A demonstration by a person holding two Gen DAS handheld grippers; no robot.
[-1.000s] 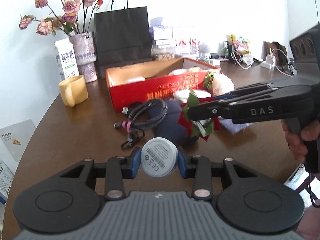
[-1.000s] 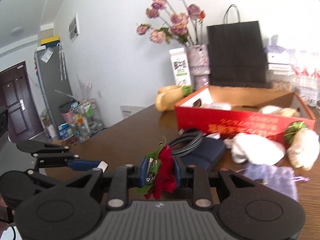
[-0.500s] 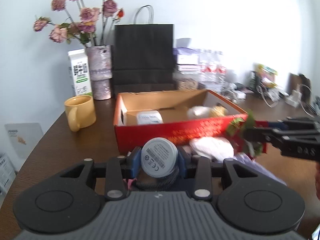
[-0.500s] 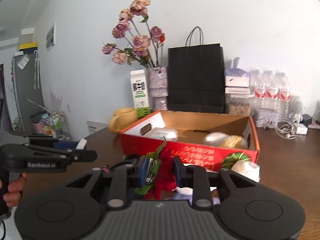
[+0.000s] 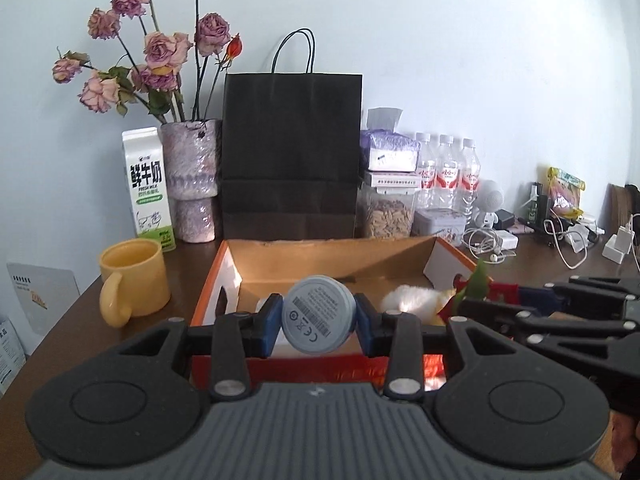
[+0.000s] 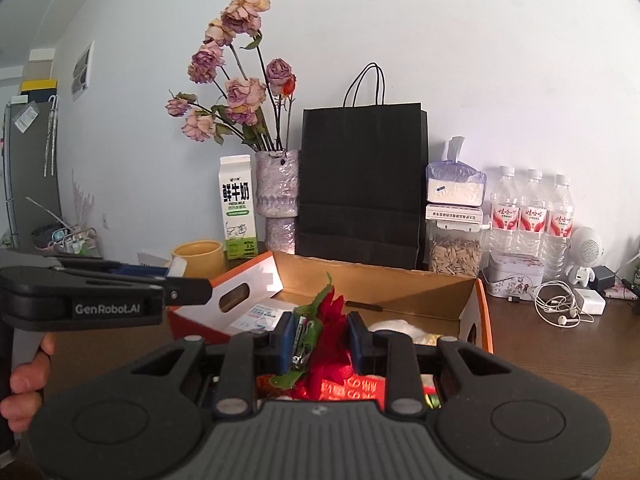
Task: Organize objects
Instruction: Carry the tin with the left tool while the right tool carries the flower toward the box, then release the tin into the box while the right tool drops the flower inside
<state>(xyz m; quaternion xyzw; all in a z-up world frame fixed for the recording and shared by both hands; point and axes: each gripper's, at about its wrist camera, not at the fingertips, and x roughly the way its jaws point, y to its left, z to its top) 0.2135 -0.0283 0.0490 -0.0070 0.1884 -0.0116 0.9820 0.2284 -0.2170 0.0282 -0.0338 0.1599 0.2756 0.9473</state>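
My left gripper [image 5: 318, 326] is shut on a round white puck [image 5: 319, 320] with a barcode label, held above the front edge of the red cardboard box [image 5: 208, 300]. My right gripper [image 6: 320, 340] is shut on a red fabric flower with green leaves and a metal clip [image 6: 326, 334], held over the same box [image 6: 480, 320]. In the left wrist view the right gripper [image 5: 504, 300] reaches in from the right with the flower's leaf [image 5: 478, 282] at its tip. The left gripper [image 6: 176, 274] shows at the left of the right wrist view. Inside the box lie a white packet [image 6: 256, 316] and a white fluffy item [image 5: 412, 300].
A yellow mug [image 5: 134, 280] stands left of the box. Behind it are a milk carton [image 5: 148, 188], a vase of dried roses [image 5: 192, 176], a black paper bag [image 5: 290, 152], a seed jar [image 5: 386, 210], water bottles [image 5: 448, 172] and tangled cables [image 5: 568, 240]. A hand [image 6: 24, 384] grips the left handle.
Both grippers rose and moved forward from above the cable and cloth items to over the box. Each kept its hold. The table clutter in front of the box dropped out of view.
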